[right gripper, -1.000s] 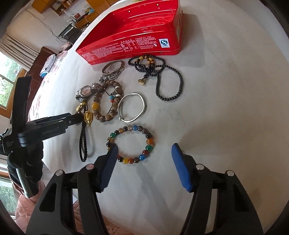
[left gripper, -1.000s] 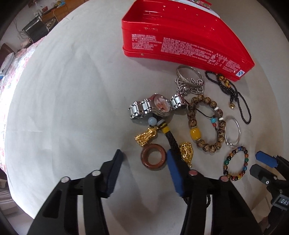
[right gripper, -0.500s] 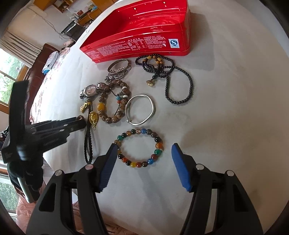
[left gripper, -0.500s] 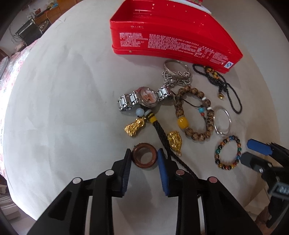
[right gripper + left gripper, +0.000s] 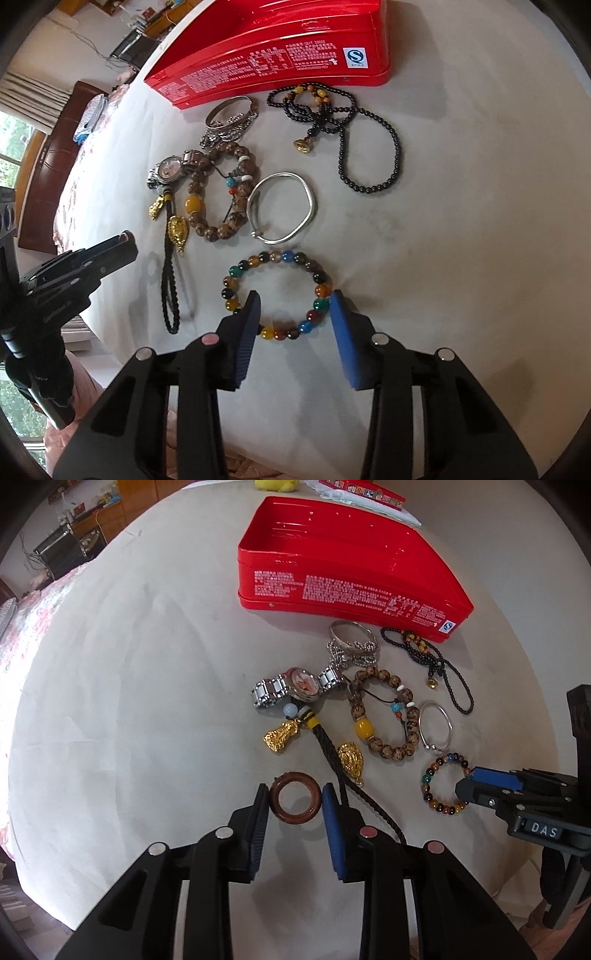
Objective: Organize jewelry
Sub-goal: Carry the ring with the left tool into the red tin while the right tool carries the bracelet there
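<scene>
**Two grasps in hand; snag and slip risks noted**

The left gripper pinches the brown wooden ring by its outer edges; the ring appears held above the white cloth-covered counter, though its height is hard to judge from this view. The grip falls on a smooth curved rim, so the ring may pivot or pop out.

The black braided cord with its gold charm runs just beside the right-hand pad and could catch and drag its neighbours.

The right gripper stands spread across the near arc of the multicoloured bead bracelet, nothing clamped. Closing here may squeeze the loop and roll the beads aside.

The open red metal tin lies beyond the jewellery cluster. A direct path crosses the steel-band wristwatch and the brown wooden bead bracelet. Open cloth lies to the left of the cluster. The counter edge is near, behind both grippers.
</scene>
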`<state>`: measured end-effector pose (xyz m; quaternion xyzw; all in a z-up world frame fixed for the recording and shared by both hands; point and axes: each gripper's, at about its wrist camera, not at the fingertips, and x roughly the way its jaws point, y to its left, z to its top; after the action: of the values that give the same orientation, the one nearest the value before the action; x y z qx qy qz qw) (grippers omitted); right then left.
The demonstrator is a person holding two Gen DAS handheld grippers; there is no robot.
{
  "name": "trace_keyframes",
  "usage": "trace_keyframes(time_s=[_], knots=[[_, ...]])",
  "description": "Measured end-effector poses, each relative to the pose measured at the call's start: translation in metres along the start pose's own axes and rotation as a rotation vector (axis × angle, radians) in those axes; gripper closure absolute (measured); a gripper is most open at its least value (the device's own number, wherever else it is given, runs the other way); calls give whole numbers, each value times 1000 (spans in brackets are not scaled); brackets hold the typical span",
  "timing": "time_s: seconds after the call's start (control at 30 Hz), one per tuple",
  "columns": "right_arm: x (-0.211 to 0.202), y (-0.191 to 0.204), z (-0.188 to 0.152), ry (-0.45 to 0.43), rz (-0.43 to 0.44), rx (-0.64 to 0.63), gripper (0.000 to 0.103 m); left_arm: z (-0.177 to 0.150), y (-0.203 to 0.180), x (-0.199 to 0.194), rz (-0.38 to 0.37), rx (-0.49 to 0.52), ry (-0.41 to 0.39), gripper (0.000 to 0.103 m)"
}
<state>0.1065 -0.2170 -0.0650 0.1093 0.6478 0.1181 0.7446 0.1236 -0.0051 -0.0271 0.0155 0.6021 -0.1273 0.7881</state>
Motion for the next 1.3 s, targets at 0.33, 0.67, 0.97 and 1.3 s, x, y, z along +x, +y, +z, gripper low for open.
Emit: trace_keyframes(time_s=[0.33, 0.67, 0.97, 1.3], knots=[[7, 12, 0, -31, -144, -113, 94, -13, 15, -5, -30, 14, -7, 74], [-53, -15, 5, -169, 22, -84, 97, -9, 20, -13, -14, 3, -51, 74], [-112, -4, 21, -303, 51, -126, 97, 27, 12, -35, -8, 11, -127, 74], [-141, 11, 100, -431, 126, -125, 97, 118, -11, -42, -24, 43, -178, 73]])
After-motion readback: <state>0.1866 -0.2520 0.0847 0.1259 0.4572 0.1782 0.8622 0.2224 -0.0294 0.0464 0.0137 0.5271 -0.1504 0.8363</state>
